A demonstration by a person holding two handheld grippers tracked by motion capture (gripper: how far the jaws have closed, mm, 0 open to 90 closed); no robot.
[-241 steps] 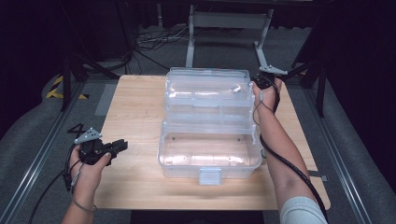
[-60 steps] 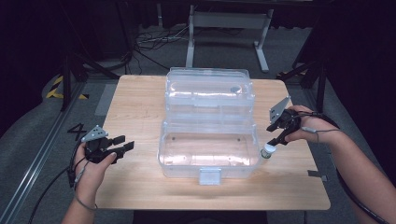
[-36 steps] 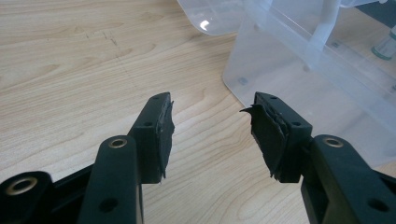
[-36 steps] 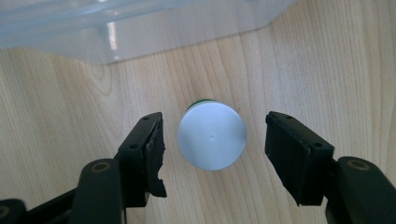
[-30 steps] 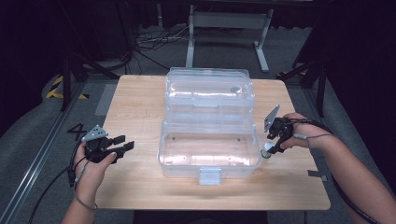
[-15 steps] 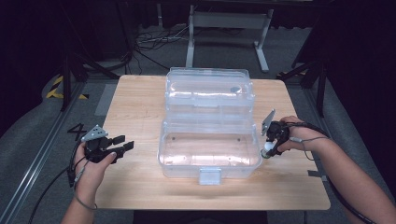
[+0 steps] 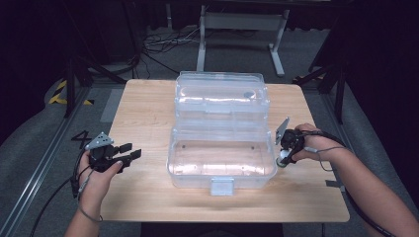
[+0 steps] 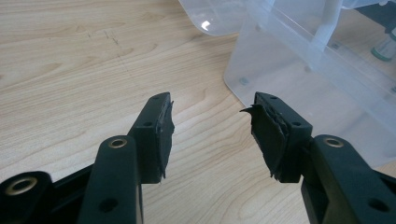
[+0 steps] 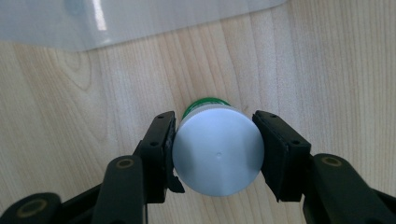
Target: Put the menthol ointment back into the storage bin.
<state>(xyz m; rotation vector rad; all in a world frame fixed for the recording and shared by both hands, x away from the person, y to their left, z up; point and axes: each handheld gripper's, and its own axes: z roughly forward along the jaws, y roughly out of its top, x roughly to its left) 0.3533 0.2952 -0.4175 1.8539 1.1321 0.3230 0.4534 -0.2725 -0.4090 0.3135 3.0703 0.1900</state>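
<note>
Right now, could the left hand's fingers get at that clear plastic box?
Probably yes: bare table lies between the open left gripper and the clear plastic box; nothing stands in the way.

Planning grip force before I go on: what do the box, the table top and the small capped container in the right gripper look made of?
Box: clear glossy plastic; the table shows through and its lid glints.
Table top: pale wood or wood-look laminate, matte, with visible grain.
Capped container: smooth, matte white cap, likely plastic, over a green part, between the right gripper fingers.
</note>
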